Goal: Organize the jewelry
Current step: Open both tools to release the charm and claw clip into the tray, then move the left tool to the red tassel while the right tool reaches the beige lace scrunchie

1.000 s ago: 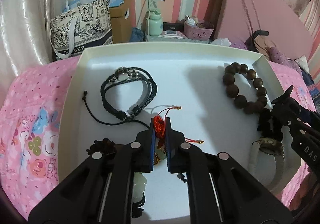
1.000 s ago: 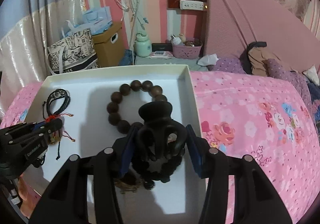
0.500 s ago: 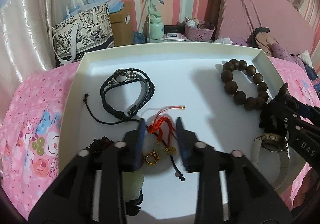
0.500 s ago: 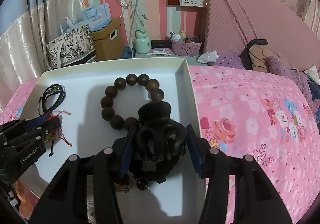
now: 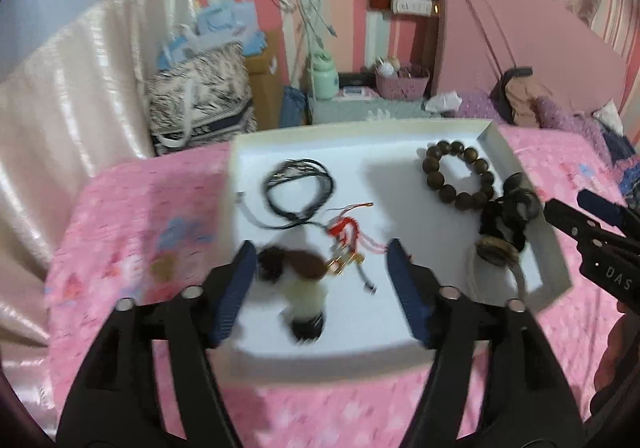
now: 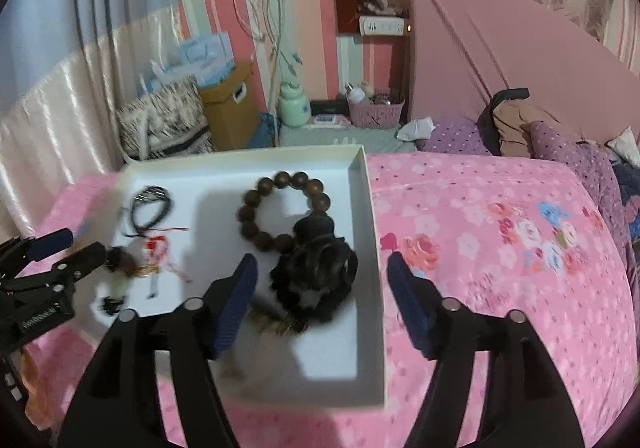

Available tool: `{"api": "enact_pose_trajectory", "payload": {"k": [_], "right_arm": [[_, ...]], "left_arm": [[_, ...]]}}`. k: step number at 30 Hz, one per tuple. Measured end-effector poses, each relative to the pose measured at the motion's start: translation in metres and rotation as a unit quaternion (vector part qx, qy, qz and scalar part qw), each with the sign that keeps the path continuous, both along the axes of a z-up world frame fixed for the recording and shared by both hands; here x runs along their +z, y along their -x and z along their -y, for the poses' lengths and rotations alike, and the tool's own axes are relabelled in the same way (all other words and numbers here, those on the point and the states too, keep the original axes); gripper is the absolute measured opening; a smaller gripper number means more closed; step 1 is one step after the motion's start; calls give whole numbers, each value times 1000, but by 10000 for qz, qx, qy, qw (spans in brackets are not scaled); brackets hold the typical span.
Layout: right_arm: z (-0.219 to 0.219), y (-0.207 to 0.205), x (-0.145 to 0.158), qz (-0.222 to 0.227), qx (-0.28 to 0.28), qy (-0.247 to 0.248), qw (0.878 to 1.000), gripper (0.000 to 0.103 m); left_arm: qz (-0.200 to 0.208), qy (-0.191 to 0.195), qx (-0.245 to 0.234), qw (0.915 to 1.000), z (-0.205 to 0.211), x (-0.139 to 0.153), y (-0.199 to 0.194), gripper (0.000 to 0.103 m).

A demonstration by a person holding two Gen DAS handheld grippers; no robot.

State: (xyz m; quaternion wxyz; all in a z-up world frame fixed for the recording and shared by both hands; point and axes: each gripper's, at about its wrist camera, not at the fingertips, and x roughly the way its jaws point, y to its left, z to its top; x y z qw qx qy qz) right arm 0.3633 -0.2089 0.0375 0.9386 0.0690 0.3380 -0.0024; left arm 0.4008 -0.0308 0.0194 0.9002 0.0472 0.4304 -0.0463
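Note:
A white tray (image 5: pixel 400 135) lies on the pink bed and holds jewelry. In it are a black cord bracelet (image 5: pixel 298 187), a red string charm (image 5: pixel 344 234), a pale jade pendant (image 5: pixel 304 296), a brown bead bracelet (image 5: pixel 456 175), a black hair claw (image 5: pixel 506 217) and a watch (image 5: pixel 496 252). My left gripper (image 5: pixel 320 284) is open and empty above the tray's near edge. My right gripper (image 6: pixel 320 288) is open and empty above the black hair claw (image 6: pixel 316 268), which lies in the tray (image 6: pixel 360 380) beside the bead bracelet (image 6: pixel 280 211).
A pink flowered bedspread (image 6: pixel 500 248) surrounds the tray. Behind it are a patterned tote bag (image 5: pixel 200 95), a cardboard box (image 6: pixel 228 107), a green bottle (image 5: pixel 324 77), a pink basket (image 5: pixel 402 81) and a pink headboard (image 6: pixel 500 47).
Both grippers have opened wide and pulled back from the tray. The left let go of the red string charm; the right let go of the black hair claw, which now lies in the tray.

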Motion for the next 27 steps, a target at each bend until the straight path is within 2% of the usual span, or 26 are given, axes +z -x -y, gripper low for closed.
{"api": "enact_pose_trajectory", "payload": {"k": [5,7,8,10,17,22,27], "right_arm": [[-6,69,24,184,54,417,9989,79],[-6,95,28,226,36,464,9987,85],[-5,112,29,264,8,444,9987,91],[-4,135,27,262,14,376,9989,92],[-12,210,-2,207,135,198,9995,92],[-14,239,-25,120,56,121,9998,92],[-22,255,-44,114,-58,195,9997,92]], "left_arm": [[348,-89,213,9991,-33,38,68,89],[445,-65,246,9987,-42,46,94,97],[474,-69,290,9984,-45,48,104,99],[538,-93,373,9978,-53,50,131,100],[328,99,471,9983,-71,28,209,100],[137,238,552,9981,-84,-1,247,100],[84,78,799,9967,-89,-27,274,100]]}}
